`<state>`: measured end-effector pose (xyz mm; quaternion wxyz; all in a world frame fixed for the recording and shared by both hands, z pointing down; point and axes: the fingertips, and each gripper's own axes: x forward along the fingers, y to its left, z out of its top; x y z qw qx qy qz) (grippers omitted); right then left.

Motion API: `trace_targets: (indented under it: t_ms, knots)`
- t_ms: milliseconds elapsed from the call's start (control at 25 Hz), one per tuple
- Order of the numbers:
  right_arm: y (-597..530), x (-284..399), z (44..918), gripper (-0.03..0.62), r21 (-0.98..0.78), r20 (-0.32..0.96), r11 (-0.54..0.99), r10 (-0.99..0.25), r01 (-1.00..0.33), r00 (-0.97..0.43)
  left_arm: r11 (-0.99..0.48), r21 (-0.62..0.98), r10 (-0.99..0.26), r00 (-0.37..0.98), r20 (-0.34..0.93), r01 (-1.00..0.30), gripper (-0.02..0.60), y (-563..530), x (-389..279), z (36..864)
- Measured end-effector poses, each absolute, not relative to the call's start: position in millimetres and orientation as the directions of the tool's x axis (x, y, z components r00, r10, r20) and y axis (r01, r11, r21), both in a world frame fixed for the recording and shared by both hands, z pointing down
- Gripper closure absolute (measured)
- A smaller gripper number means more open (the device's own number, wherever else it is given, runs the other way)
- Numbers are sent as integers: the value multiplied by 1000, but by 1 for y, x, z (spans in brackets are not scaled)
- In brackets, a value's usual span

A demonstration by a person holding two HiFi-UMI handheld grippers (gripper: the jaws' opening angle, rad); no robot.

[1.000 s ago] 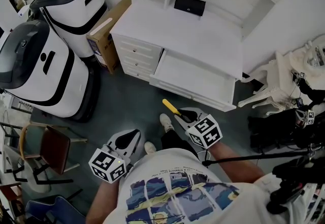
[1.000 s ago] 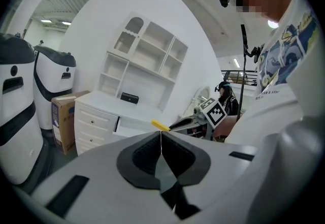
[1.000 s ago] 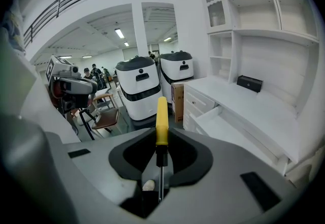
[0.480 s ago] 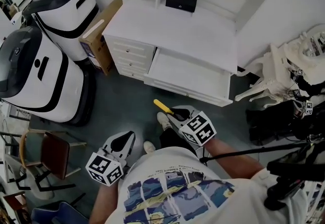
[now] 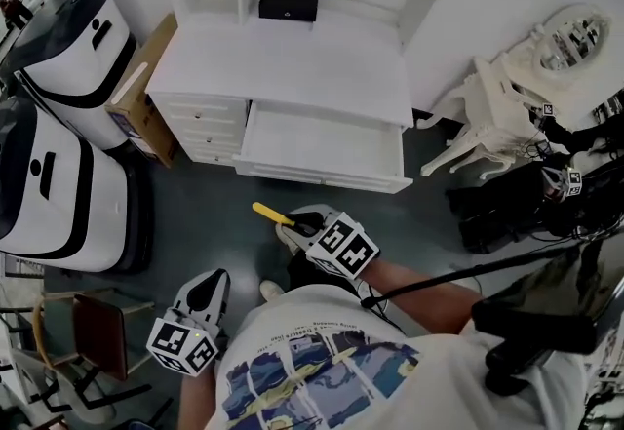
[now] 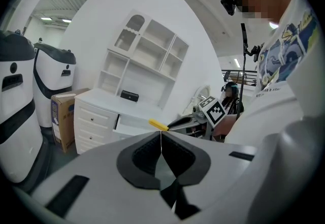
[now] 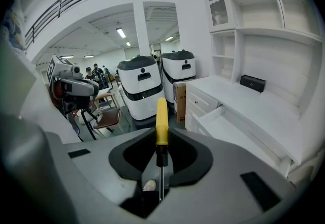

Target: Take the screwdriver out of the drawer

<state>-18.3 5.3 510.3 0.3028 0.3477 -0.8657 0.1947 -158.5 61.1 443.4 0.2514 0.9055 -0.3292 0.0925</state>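
Observation:
The screwdriver (image 5: pixel 270 215), yellow-handled with a thin metal shaft, sticks out to the left of my right gripper (image 5: pixel 292 221), which is shut on it above the grey floor in front of the desk. In the right gripper view the handle (image 7: pixel 161 120) stands upright between the pads. The white drawer (image 5: pixel 322 175) hangs open from the desk (image 5: pixel 292 58), its inside bare. My left gripper (image 5: pixel 208 287) hangs low at the left, shut with nothing in it; in its own view the tips (image 6: pixel 161 135) meet, and the screwdriver (image 6: pixel 158 125) shows beyond.
Two large white-and-black machines (image 5: pixel 54 194) (image 5: pixel 73 33) stand at the left, with a cardboard box (image 5: pixel 141 97) against the desk's side. A black box (image 5: pixel 289 5) lies on the desk. A chair (image 5: pixel 93 321) is at the lower left; white carved furniture (image 5: pixel 487 116) and black gear (image 5: pixel 507 214) are at the right.
The head view has swung, so the desk and drawer sit further left and higher. The right gripper still holds the screwdriver near the drawer front. The left gripper has kept still.

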Motion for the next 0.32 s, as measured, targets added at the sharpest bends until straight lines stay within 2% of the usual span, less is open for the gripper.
trace_targets:
  t_ms: [320]
  knots:
    - [8,-14,510,502,-123,657,679,-490,-724,-572,-667,391,-541,773,331,-634,568,64,-153,445]
